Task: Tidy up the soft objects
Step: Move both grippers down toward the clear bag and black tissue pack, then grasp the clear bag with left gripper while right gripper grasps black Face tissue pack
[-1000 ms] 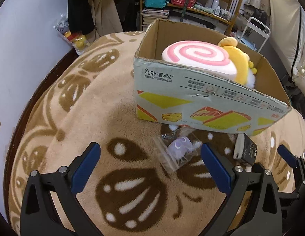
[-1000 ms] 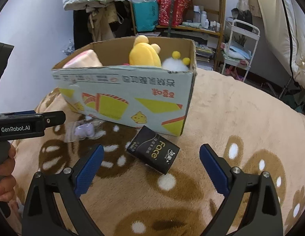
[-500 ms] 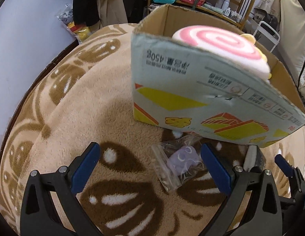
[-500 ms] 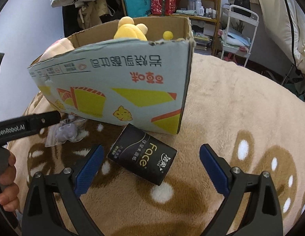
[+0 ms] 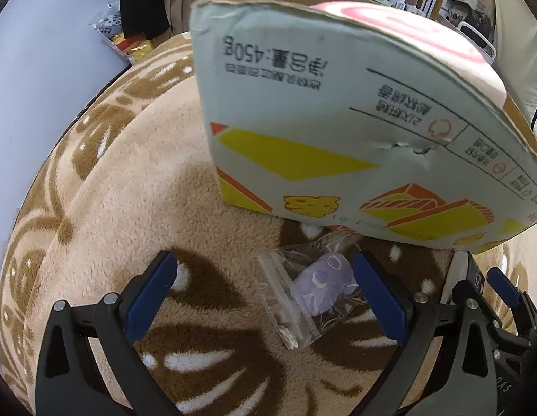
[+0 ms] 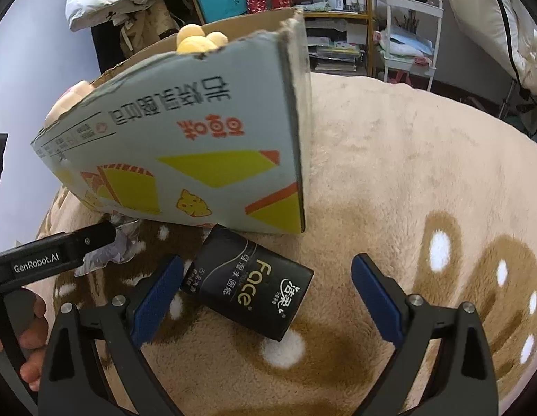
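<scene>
Left gripper (image 5: 265, 291) wide open, empty, bag (image 5: 311, 293) just inside its right finger, beside the box (image 5: 337, 131). Right gripper (image 6: 266, 296) wide open around the pack (image 6: 251, 286), not clamping.

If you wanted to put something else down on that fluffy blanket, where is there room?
Bare blanket lies right of the cardboard box, and more lies left of it by the wall. It is crowded in front of the box, where the black tissue pack and the clear bag with the purple toy lie between both open grippers.
</scene>
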